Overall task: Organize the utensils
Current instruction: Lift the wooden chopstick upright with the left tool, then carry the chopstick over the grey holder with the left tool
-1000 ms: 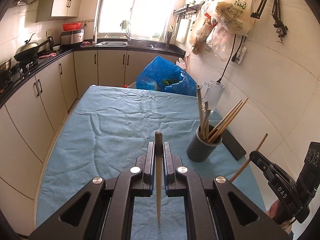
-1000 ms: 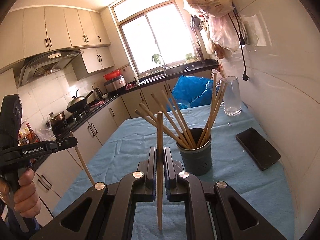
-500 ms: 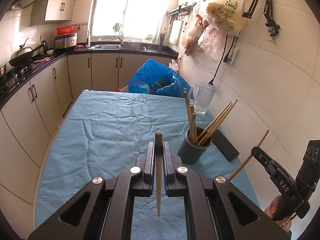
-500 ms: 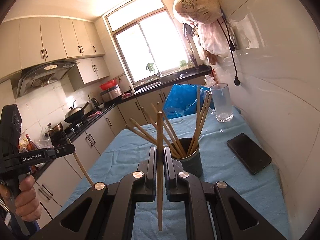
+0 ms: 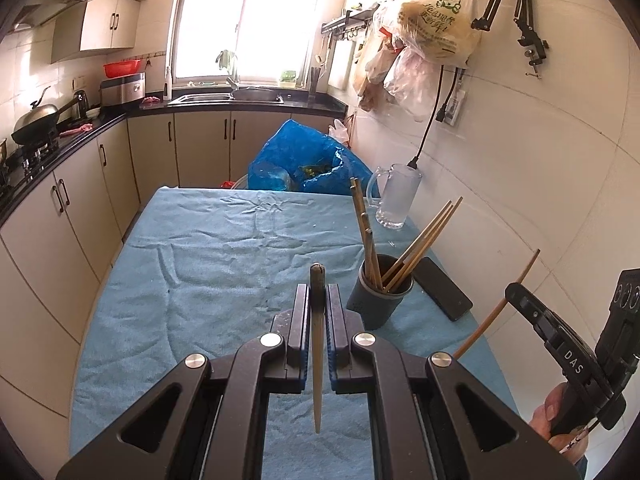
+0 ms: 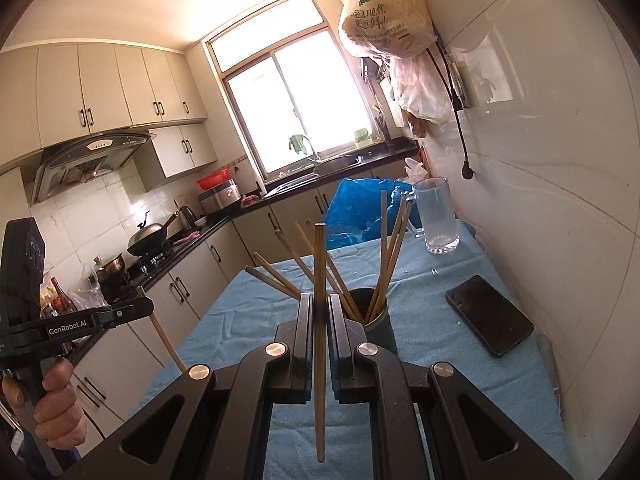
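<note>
Glass mug [image 5: 394,196], black phone [image 5: 442,289], blue bag [image 5: 298,160]

daylight from window [image 5: 248,20], blown out | wall glare | sharp focus | fisheye edges, dark corners

Both grippers were held raised. Left gripper [image 5: 318,304] jaws clamped a chopstick [image 5: 317,364]; right gripper [image 6: 319,320] jaws clamped another chopstick [image 6: 319,344].
</note>
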